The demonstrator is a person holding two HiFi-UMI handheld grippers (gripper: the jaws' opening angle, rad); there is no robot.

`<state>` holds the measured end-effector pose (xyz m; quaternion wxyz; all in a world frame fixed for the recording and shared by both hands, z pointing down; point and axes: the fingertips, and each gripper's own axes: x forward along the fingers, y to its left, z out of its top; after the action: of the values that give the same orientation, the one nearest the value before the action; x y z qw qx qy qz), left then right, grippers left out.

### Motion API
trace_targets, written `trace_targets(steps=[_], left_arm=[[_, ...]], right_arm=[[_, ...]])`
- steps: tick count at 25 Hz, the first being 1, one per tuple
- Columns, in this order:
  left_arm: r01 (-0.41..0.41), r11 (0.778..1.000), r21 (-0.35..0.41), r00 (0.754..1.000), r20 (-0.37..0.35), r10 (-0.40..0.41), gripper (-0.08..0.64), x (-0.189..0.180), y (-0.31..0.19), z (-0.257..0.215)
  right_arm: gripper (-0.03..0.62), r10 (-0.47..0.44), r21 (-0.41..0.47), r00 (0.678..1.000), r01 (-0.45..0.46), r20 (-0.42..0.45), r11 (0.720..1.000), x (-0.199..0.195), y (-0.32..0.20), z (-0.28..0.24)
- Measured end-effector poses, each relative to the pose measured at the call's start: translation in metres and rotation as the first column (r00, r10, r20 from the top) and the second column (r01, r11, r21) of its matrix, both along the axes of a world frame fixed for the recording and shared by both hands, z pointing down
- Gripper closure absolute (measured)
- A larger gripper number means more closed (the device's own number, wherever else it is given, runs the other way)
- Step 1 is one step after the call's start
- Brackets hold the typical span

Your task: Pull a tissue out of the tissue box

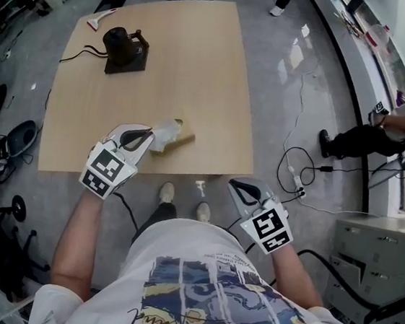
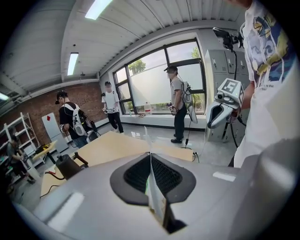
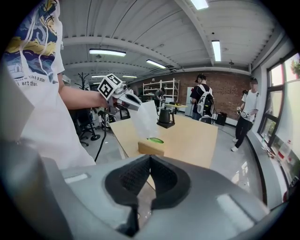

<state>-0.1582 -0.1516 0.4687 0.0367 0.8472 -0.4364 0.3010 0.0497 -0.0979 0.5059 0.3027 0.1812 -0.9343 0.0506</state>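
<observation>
A tan tissue box [image 1: 179, 140] with a green-rimmed slot [image 3: 155, 139] lies near the front edge of the wooden table [image 1: 198, 70]. My left gripper [image 1: 147, 136] is shut on a white tissue [image 1: 164, 133] that stretches up from the slot; the thin sheet runs between its pads [image 2: 151, 183]. In the right gripper view the tissue [image 3: 143, 120] hangs from the left gripper [image 3: 127, 100] above the box [image 3: 151, 147]. My right gripper [image 1: 238, 186] hovers off the table's front edge, right of the box, shut with nothing in it [image 3: 150, 158].
A black kettle on a dark base [image 1: 125, 49] stands at the table's far left, with a cable running off the edge. A grey cabinet [image 1: 375, 251] is at the right, cables lie on the floor, and several people stand around the room.
</observation>
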Motion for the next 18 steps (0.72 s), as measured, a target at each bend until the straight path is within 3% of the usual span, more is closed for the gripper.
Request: trace_targets(steps=[18], left_arm=[[0.029, 0.996, 0.087, 0.998, -0.057, -0.024, 0.555, 0.068, 0.114, -0.072]], right_arm=[[0.589, -0.208, -0.006, 0.978, 0.208, -0.003, 0.978, -0.018, 0.029, 0.007]])
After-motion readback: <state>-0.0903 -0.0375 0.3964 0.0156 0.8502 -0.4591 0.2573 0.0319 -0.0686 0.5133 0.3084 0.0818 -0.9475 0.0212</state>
